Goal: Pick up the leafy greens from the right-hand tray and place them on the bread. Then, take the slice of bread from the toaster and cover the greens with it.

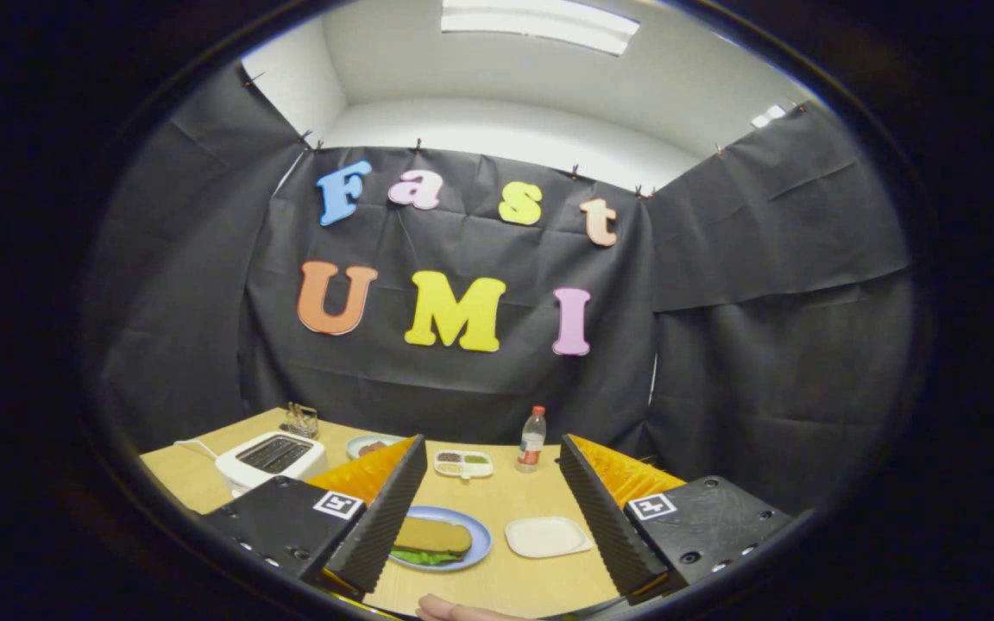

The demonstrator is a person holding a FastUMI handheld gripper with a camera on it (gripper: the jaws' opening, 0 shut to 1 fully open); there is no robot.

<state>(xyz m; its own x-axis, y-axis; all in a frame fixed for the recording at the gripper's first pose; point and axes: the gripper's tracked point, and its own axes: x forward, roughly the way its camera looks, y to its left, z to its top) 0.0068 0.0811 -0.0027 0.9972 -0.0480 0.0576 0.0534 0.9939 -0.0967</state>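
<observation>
My gripper [493, 457] is open, held above the wooden table [497, 578], with nothing between its fingers. Between and below the fingers a blue plate [478, 536] carries a slice of bread [432, 536] lying over leafy greens [424, 558], whose green edge peeks out beneath it. A white tray [547, 536] lies just right of the plate, bare. A white toaster [271, 459] stands beyond my left finger; its slots look dark and I cannot tell what is in them.
Beyond the fingers, near the back wall, stand a small divided dish [463, 464], a plastic bottle [531, 440] and a bowl [368, 446]. A glass object [300, 420] sits behind the toaster. A person's fingertip [454, 611] shows at the table's near edge.
</observation>
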